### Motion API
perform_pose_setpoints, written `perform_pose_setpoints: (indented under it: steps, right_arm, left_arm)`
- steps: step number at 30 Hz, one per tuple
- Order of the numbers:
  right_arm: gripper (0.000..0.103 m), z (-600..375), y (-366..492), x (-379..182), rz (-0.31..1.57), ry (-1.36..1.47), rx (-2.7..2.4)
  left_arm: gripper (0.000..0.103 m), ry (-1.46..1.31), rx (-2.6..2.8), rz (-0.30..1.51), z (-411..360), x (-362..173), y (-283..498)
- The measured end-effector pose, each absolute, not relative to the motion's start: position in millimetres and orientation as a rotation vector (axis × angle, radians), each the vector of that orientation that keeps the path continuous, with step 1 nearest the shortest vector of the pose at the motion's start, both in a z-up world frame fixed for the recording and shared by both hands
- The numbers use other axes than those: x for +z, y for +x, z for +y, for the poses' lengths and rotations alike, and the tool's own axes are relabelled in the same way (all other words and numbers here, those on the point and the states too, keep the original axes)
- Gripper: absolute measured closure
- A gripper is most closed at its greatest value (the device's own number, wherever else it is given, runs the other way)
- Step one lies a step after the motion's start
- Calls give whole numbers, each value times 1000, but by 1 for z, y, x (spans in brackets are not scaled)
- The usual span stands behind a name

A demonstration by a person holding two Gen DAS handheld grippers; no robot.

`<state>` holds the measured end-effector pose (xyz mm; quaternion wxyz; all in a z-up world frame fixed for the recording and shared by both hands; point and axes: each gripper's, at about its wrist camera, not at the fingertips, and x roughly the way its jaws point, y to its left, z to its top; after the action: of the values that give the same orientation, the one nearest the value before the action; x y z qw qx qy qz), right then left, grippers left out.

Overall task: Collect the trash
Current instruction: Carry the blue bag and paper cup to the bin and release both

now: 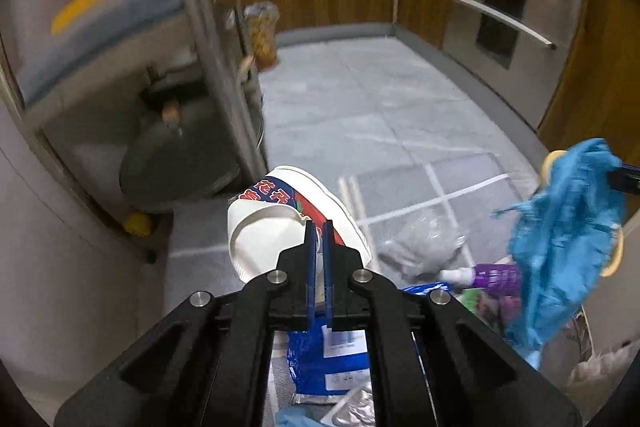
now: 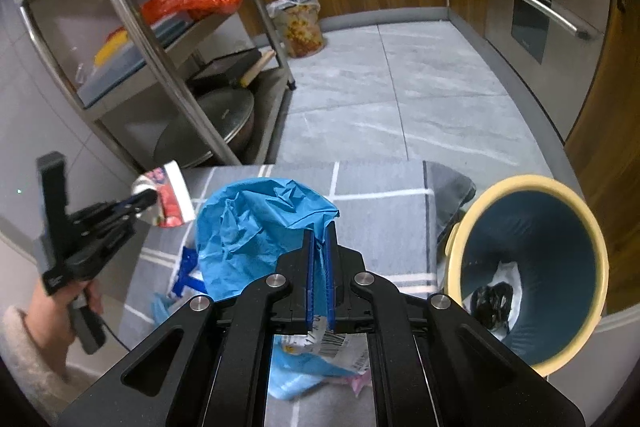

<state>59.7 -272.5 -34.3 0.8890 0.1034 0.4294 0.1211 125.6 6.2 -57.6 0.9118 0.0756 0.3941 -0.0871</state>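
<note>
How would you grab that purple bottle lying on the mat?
The purple bottle lies on its side on the grey mat, its white cap end pointing left. I'd probably grip the purple body around its middle, coming down from above with the fingers across its width. The round body is narrow that way. The blue crumpled piece hanging from the right hand-held gripper covers its right end.

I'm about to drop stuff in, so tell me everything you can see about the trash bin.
The trash bin is a round, plastic-looking bucket with a pale yellow rim and a dark blue inside. In the right wrist view its open mouth tilts toward the camera, at the right edge of the grey checked mat. At its bottom lie a crumpled black piece and some white paper. Nothing grips it; the right tool, shut on a blue crumpled sheet, is to its left.
</note>
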Motion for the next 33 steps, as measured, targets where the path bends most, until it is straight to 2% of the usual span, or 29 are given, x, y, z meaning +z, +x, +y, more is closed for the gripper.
perform_pose_setpoints:
  steps: [6, 17, 26, 33]
  right_arm:
    - [97, -288, 59, -27, 863, 261, 240]
    - [98, -367, 52, -21, 798, 306, 78]
    - [97, -464, 39, -34, 786, 352, -162]
    - [97, -504, 35, -61, 854, 337, -278]
  left_arm:
    - [100, 151, -239, 745, -14, -24, 97]
    - [100, 141, -374, 685, -67, -6, 85]
    - [100, 157, -576, 688, -158, -19, 86]
    - [100, 217, -720, 718, -244, -44, 81]
